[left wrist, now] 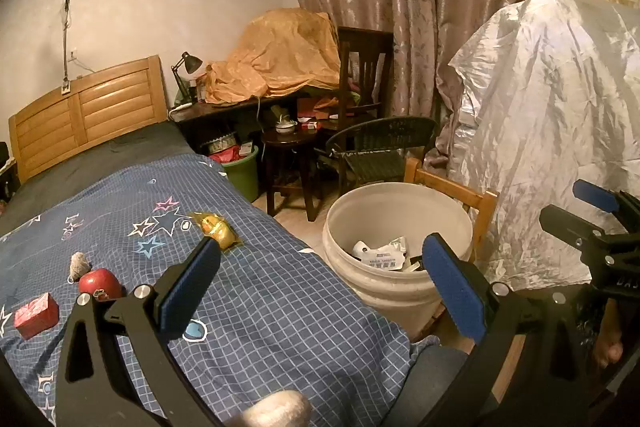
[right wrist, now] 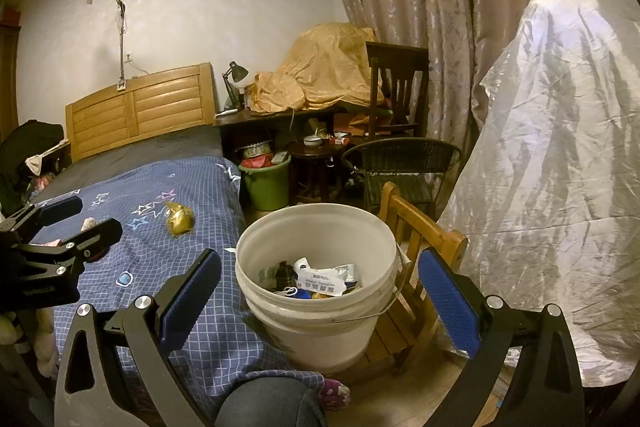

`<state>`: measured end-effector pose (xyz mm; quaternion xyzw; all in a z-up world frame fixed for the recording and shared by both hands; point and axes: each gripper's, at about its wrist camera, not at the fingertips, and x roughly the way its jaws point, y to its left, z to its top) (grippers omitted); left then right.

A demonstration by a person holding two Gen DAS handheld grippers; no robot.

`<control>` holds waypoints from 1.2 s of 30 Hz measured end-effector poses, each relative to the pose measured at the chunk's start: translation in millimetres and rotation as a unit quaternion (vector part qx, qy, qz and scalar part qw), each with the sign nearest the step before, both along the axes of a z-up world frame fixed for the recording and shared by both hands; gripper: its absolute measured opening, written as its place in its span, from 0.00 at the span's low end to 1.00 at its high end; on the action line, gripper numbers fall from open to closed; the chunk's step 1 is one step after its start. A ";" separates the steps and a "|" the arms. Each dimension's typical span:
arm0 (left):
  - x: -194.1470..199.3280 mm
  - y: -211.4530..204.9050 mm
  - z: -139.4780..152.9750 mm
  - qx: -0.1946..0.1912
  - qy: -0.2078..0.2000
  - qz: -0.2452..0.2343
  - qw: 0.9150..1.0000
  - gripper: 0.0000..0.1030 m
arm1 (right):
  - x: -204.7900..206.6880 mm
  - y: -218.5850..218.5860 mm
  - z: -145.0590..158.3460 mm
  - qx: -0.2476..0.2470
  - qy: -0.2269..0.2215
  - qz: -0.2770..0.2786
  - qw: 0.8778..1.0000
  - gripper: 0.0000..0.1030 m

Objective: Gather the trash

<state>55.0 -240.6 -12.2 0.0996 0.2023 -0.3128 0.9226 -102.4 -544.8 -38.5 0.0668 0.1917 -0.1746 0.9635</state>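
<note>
A white bucket (left wrist: 396,251) (right wrist: 320,267) stands on a low wooden chair beside the bed and holds wrappers and paper. On the blue star quilt (left wrist: 260,299) lie a gold crumpled wrapper (left wrist: 216,229) (right wrist: 180,219), a grey crumpled wad (left wrist: 79,265), a red apple-shaped thing (left wrist: 100,283) and a red box (left wrist: 36,315). My left gripper (left wrist: 320,283) is open and empty over the bed edge, also seen at the left of the right wrist view (right wrist: 72,223). My right gripper (right wrist: 320,287) is open and empty above the bucket, also seen at the right of the left wrist view (left wrist: 576,211).
A green bin (left wrist: 242,173) (right wrist: 268,183) full of rubbish stands by the bed. Behind it are a dark stool (left wrist: 288,143), a wicker chair (right wrist: 400,163) and a cluttered desk with a lamp (left wrist: 186,65). A silver-covered heap (right wrist: 552,187) fills the right. My knee (right wrist: 272,403) is below.
</note>
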 end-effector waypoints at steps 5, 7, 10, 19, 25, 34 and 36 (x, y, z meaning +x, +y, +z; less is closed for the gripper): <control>0.5 0.7 -0.3 0.001 0.000 0.000 1.000 0.95 | 0.0 0.4 -0.1 0.000 0.000 0.000 1.000 0.95; 0.3 0.8 -0.3 0.001 0.000 -0.001 1.000 0.95 | -0.1 0.5 -0.1 0.001 0.000 0.000 1.000 0.95; 1.5 0.9 -2.9 0.003 0.002 -0.002 1.000 0.95 | -0.3 1.1 0.2 0.000 0.000 0.000 1.000 0.95; 0.7 -0.9 -2.4 0.002 0.002 -0.001 1.000 0.95 | 0.1 1.5 0.1 0.000 0.001 0.000 1.000 0.95; 0.8 -1.4 -3.9 0.004 0.003 -0.002 1.000 0.95 | -0.3 2.2 0.3 0.000 0.001 0.000 1.000 0.95; -2.1 -2.4 -10.1 -0.001 0.015 -0.022 1.000 0.95 | 2.8 2.1 -0.4 0.000 0.001 0.002 1.000 0.95; -4.0 -3.6 -11.1 -0.001 0.017 -0.027 0.999 0.95 | 3.0 2.2 -0.4 0.000 0.001 0.002 1.000 0.95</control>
